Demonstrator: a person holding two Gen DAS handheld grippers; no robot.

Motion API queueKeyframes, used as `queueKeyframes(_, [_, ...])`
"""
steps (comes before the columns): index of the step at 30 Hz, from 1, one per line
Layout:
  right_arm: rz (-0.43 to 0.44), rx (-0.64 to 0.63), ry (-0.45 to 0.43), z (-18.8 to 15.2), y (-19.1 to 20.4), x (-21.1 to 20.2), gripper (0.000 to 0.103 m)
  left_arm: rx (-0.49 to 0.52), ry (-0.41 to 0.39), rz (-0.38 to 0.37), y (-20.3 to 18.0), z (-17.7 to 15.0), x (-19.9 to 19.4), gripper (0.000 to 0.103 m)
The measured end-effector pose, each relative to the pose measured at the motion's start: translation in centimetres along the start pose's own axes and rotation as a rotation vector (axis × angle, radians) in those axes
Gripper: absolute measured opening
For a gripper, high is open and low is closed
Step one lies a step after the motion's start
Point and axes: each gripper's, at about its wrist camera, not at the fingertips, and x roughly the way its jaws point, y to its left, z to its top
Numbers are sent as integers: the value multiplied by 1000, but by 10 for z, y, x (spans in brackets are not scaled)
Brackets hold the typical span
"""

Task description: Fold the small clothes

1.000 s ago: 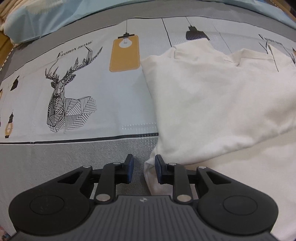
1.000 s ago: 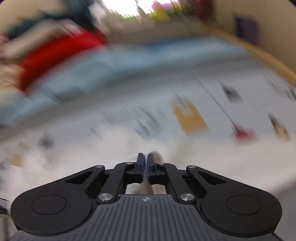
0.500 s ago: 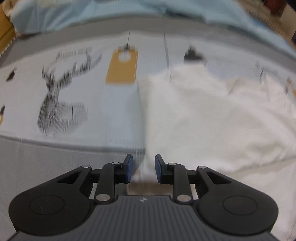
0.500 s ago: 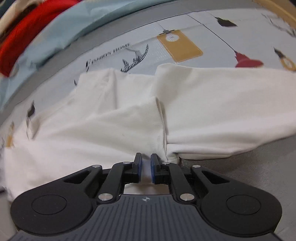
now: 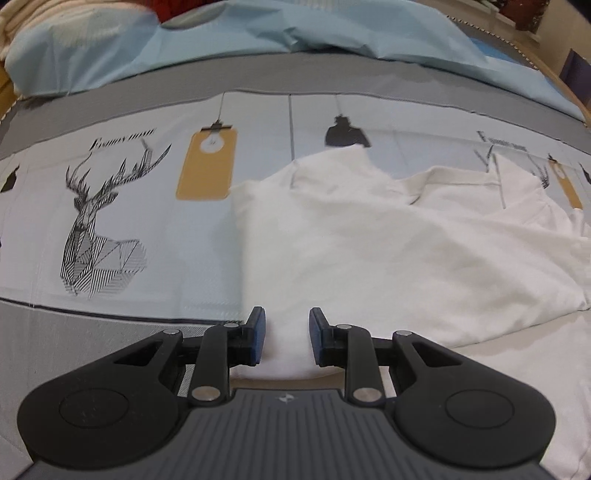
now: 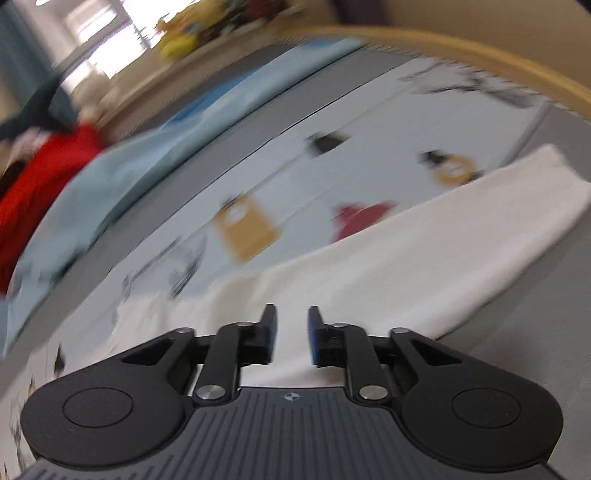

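Note:
A cream-white garment (image 5: 369, 251) lies spread and partly folded on the printed bed sheet (image 5: 110, 206). My left gripper (image 5: 283, 325) hovers over the garment's near left corner, jaws apart. White cloth shows in the gap, and the pads do not visibly press on it. In the blurred right wrist view the same garment (image 6: 406, 254) runs as a long white band toward the right. My right gripper (image 6: 290, 321) is above its near edge with its jaws opening. Cloth shows below the gap and nothing is pinched.
A light blue blanket (image 5: 295, 33) is bunched along the far side of the bed. A red garment (image 6: 44, 177) lies in a pile at the far left. The wooden bed rim (image 6: 480, 59) curves along the far right.
My left gripper has shifted from the garment's edge to over its corner and risen a little. My right gripper's jaws have parted from nearly shut, and it has swung sideways along the garment.

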Motion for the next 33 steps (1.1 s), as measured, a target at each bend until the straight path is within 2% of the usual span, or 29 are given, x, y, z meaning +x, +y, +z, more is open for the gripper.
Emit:
queueKeyframes(11, [-216,415,-185,37,-185,-5,26,19,-32,7,-8,0,-7,29])
queueKeyframes(13, [-228,497,-183,37,-210,4,29,24,-32,9,-8,0,-7,29])
queueKeyframes(15, [-199,532,-188,34,-226,15,27,26,-30,11,-8,0,-6,29])
queueKeyframes(18, [-185,511,-223,37,-224,21,27,17,-26,19,-7,1,-3,29])
queueKeyframes(20, [-163,543,-241,38,-226,26,27,14,-22,22,-6,0,-2,29])
queueKeyframes(23, [-170,553,-265,38,-229,29,23,25,-20,21,-8,-1,-1,29])
queueKeyframes(24, [-185,545,-272,40,-228,29,11,28,-21,22,-9,-1,-1,29])
queueKeyframes(25, [-194,537,-277,41,-226,28,5,29,-20,22,-9,-2,-1,29])
queueKeyframes(27, [-193,518,-307,44,-220,21,5,28,-20,21,-8,-1,-1,29])
queueKeyframes(30, [-218,412,-369,50,-189,8,5,10,-24,20,-4,1,-2,29])
queueKeyframes(33, [-166,241,-431,56,-128,-11,5,-11,-30,9,1,1,-6,29])
